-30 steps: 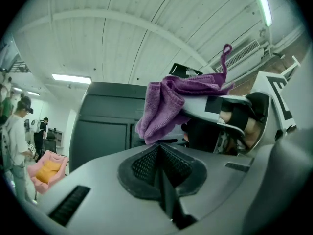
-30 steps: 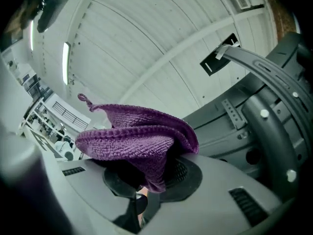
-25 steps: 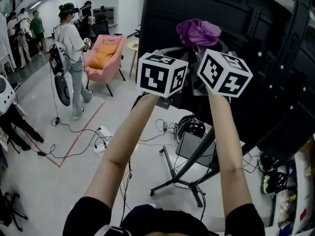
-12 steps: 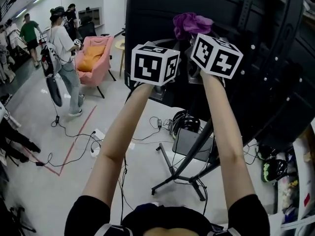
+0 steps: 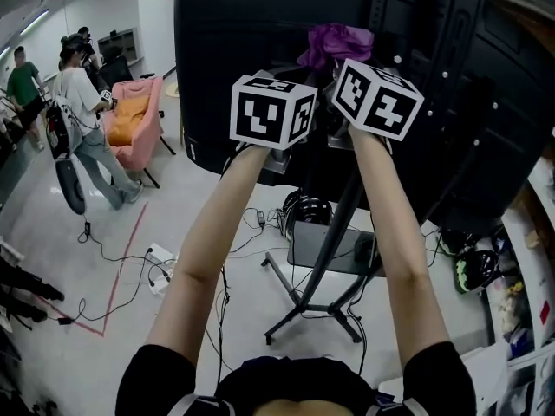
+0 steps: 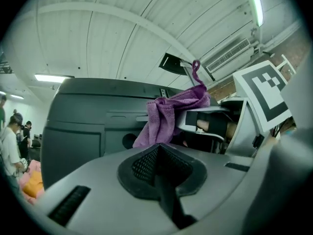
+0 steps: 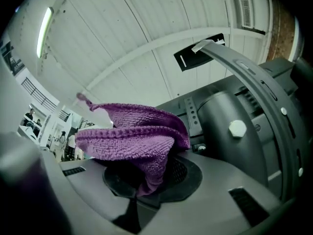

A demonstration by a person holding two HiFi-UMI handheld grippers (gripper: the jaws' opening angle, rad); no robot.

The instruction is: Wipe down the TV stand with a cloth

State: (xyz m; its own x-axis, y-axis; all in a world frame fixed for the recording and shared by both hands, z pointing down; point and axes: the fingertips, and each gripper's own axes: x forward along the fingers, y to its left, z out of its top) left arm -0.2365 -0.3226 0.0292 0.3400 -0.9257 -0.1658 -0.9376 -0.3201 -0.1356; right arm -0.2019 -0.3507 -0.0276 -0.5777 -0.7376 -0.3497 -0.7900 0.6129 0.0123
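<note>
A purple cloth is being gripped in the right tongs, up at the TV stand for wiping; the left tongs are being held shut, empty.

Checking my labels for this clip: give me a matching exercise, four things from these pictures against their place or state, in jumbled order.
Things:
1. left claw
2. right claw
3. purple cloth
4. pink armchair

Place or state:
A. on the floor, far left in the head view
B. shut, nothing in it
C. bunched up in front of the black TV back
D. shut on fabric

Pairs: 1-B, 2-D, 3-C, 4-A.
</note>
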